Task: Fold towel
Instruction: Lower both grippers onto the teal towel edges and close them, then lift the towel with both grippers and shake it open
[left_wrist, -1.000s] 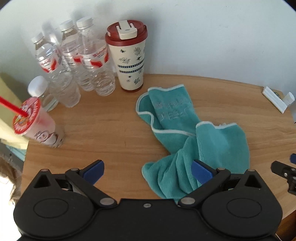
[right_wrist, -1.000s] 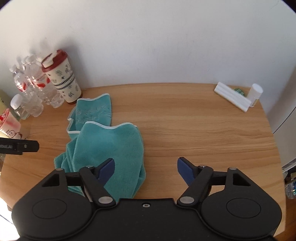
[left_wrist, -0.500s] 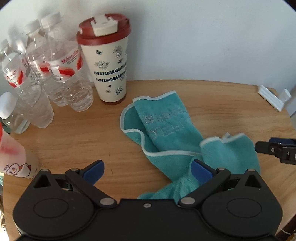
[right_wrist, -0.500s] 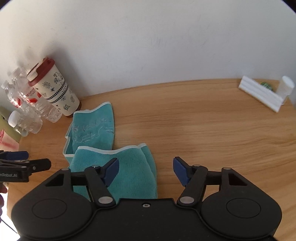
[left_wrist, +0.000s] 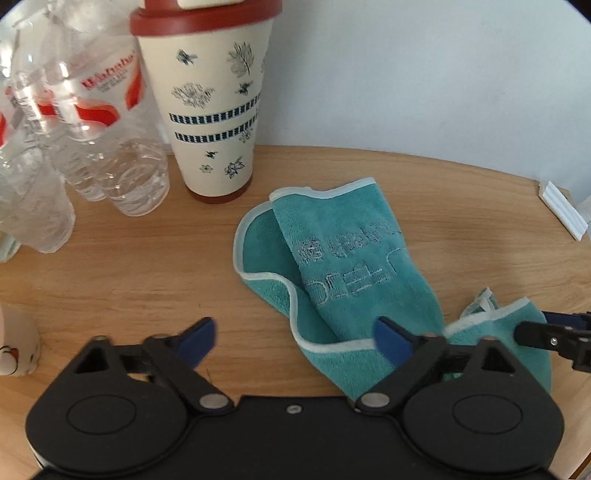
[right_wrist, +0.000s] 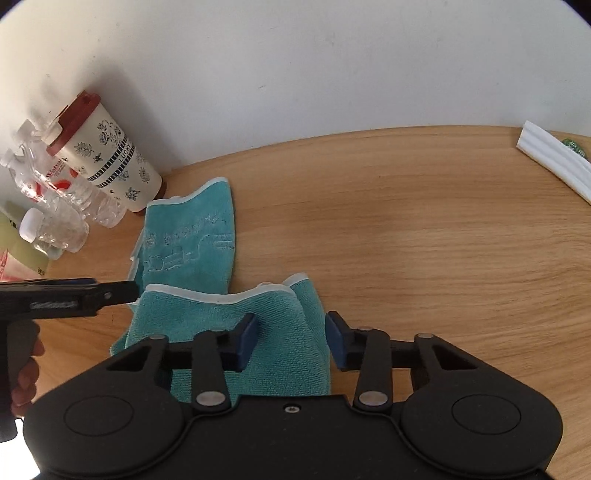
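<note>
A teal towel (left_wrist: 351, 258) with a pale hem lies crumpled on the wooden table (left_wrist: 129, 280), its embroidered end toward the wall. My left gripper (left_wrist: 295, 341) is open low over the table; its right fingertip overlaps the towel's left edge. In the right wrist view the towel (right_wrist: 192, 236) has a folded flap nearest me. My right gripper (right_wrist: 291, 339) straddles that flap, fingers narrowed but still apart, with cloth between them. From the side, the left gripper (right_wrist: 110, 295) reaches in beside the flap's left corner, held by a hand (right_wrist: 22, 369). The right gripper (left_wrist: 546, 336) shows over the towel's right corner.
A cream tumbler (left_wrist: 214, 110) with a red lid stands just behind the towel, with several clear water bottles (left_wrist: 92, 129) to its left. A white cup (left_wrist: 14, 343) sits at the left edge. A white ribbed strip (right_wrist: 554, 162) lies at the far right.
Both grippers have moved forward and lower toward the towel. The left one has come close to the tumbler end. The right gripper's fingers have narrowed over the near flap.
</note>
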